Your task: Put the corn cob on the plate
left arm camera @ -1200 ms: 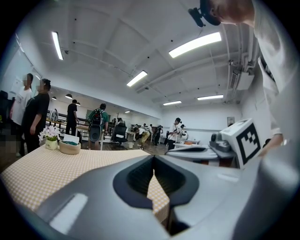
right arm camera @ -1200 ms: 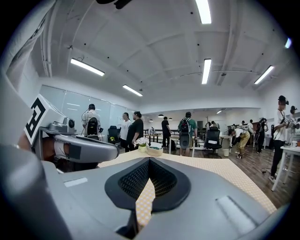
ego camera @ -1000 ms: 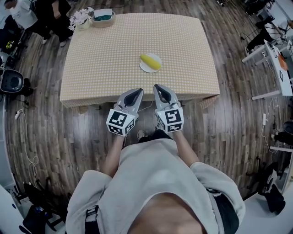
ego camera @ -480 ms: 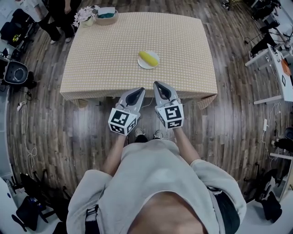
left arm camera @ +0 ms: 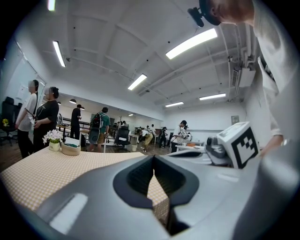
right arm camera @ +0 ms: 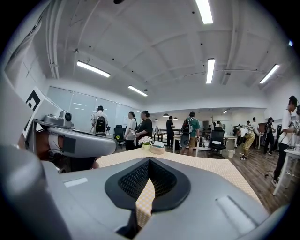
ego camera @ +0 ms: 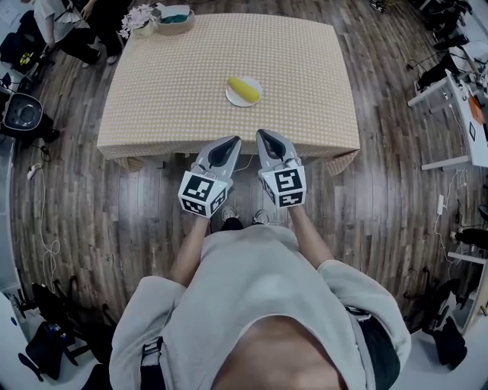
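Note:
The yellow corn cob [ego camera: 242, 87] lies on the small white plate [ego camera: 238, 102] in the middle of the checked table [ego camera: 168, 91]. Both grippers hover side by side over the table's near edge, well short of the plate. My left gripper [ego camera: 232, 142] [left arm camera: 153, 159] has its jaws shut with nothing between them. So has my right gripper [ego camera: 263, 135] [right arm camera: 149, 161]. Each gripper view shows the other gripper beside it and only tablecloth past the tips. The corn cob and plate are not seen in either.
A bowl [ego camera: 174, 15] and a small pot of flowers [ego camera: 140, 21] stand at the table's far left corner. People [ego camera: 53, 27] stand just beyond that corner. Wooden floor surrounds the table, with desks [ego camera: 457, 91] at the right.
Both shut grippers have drifted a little while the person shifts, and the table sits slightly higher in the head view. The corn cob stays on the plate.

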A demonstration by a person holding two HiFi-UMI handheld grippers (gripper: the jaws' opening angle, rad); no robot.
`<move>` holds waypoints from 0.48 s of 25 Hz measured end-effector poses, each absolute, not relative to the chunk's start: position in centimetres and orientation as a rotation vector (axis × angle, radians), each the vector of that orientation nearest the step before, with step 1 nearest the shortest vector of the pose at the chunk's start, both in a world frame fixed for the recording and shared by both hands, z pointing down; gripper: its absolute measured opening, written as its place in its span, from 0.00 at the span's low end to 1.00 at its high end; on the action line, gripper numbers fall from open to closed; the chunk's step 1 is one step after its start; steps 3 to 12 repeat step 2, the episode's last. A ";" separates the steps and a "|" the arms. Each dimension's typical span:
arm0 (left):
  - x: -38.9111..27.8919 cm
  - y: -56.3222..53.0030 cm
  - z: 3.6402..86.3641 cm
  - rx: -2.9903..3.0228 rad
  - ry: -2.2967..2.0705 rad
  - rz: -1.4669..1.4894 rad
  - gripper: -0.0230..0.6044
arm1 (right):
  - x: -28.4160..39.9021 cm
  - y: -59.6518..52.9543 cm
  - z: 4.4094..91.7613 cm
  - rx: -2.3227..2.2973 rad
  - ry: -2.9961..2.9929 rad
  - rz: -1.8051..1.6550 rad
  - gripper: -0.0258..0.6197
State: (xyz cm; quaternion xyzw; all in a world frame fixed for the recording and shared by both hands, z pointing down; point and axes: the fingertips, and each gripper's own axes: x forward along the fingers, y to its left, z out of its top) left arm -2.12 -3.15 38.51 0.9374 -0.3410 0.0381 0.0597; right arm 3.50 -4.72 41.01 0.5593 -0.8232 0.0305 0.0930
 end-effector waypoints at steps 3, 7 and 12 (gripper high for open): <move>-1.9 -3.4 38.2 2.844 -1.036 0.107 0.05 | 3.8 -5.0 40.9 1.662 -2.444 0.084 0.04; -1.9 -3.4 38.2 2.844 -1.036 0.107 0.05 | 3.8 -5.0 40.9 1.662 -2.444 0.084 0.04; -1.9 -3.4 38.2 2.844 -1.036 0.107 0.05 | 3.8 -5.0 40.9 1.662 -2.444 0.084 0.04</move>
